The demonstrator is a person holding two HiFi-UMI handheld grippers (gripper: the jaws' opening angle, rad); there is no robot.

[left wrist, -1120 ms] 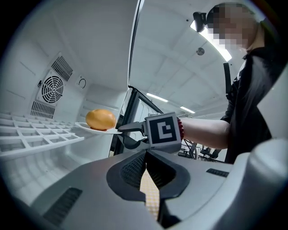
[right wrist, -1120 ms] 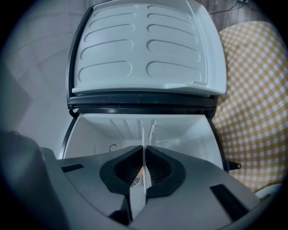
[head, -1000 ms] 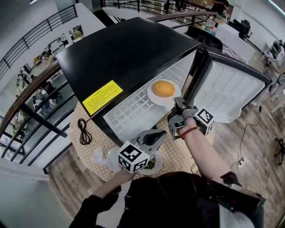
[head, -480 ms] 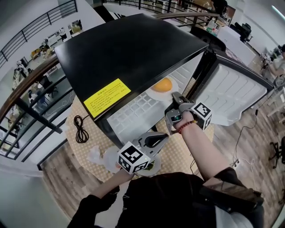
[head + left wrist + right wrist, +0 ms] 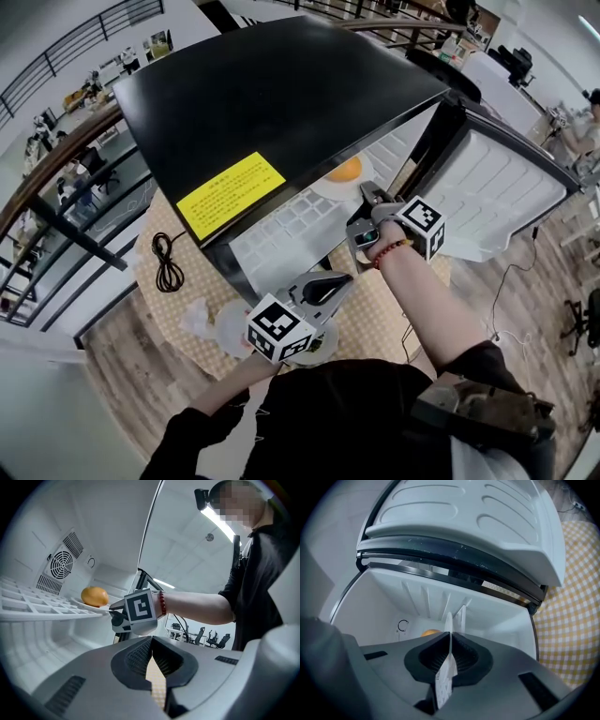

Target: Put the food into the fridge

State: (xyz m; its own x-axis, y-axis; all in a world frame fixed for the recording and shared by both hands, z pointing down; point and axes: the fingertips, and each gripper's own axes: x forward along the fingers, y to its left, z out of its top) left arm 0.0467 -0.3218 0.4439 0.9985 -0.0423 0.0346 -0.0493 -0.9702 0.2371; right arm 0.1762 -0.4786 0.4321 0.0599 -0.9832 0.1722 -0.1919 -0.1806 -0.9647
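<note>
A round orange food (image 5: 345, 170) lies on a white plate (image 5: 325, 194) on the white shelf (image 5: 281, 234) inside the open fridge (image 5: 281, 94). My right gripper (image 5: 368, 196) is shut on the plate's near rim, at the fridge mouth. In the right gripper view the plate (image 5: 448, 667) shows edge-on between the jaws, with the food (image 5: 430, 632) behind it. The left gripper view shows the food (image 5: 94, 596) on the shelf (image 5: 28, 606) and the right gripper (image 5: 114, 616). My left gripper (image 5: 343, 279) hangs shut and empty in front of the fridge, over the checked cloth (image 5: 375, 309).
The fridge door (image 5: 497, 187) stands open to the right. A second white plate (image 5: 225, 330) lies on the cloth, partly hidden under my left gripper. A black cable (image 5: 169, 262) lies to the left. A fan vent (image 5: 61, 564) sits on the fridge's back wall.
My right gripper has pushed the plate with the orange food deeper into the fridge, so more of it is hidden under the black top. The left gripper has barely moved.
</note>
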